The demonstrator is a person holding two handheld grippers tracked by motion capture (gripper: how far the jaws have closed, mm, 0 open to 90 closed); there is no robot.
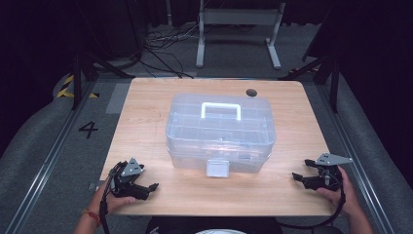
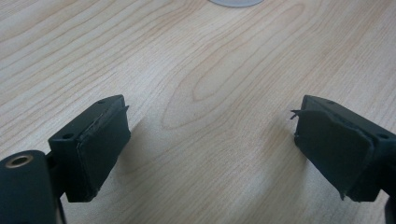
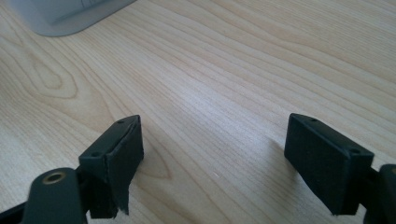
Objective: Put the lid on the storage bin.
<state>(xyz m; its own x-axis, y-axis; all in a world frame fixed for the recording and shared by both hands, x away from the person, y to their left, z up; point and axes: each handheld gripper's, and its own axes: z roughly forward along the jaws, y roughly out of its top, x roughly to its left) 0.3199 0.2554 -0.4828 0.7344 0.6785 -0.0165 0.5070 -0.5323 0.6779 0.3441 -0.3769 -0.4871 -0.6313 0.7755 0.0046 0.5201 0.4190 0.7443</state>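
The left gripper (image 1: pixel 152 186) is resting on the light wooden table (image 1: pixel 292 190), jaws spread wide and holding nothing. The right gripper (image 1: pixel 298 176) is likewise gaping open and empty at the opposite near corner. Between them, well apart from both, the clear plastic lidded storage box (image 1: pixel 220 131) with its white handle (image 1: pixel 221 110) is sitting mid-table.

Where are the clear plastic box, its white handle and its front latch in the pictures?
clear plastic box (image 1: pixel 187 127), high view, on the left part of its lid.
white handle (image 1: pixel 221 105), high view, on the top bar of the handle.
front latch (image 1: pixel 217 168), high view, on the middle of the latch flap.
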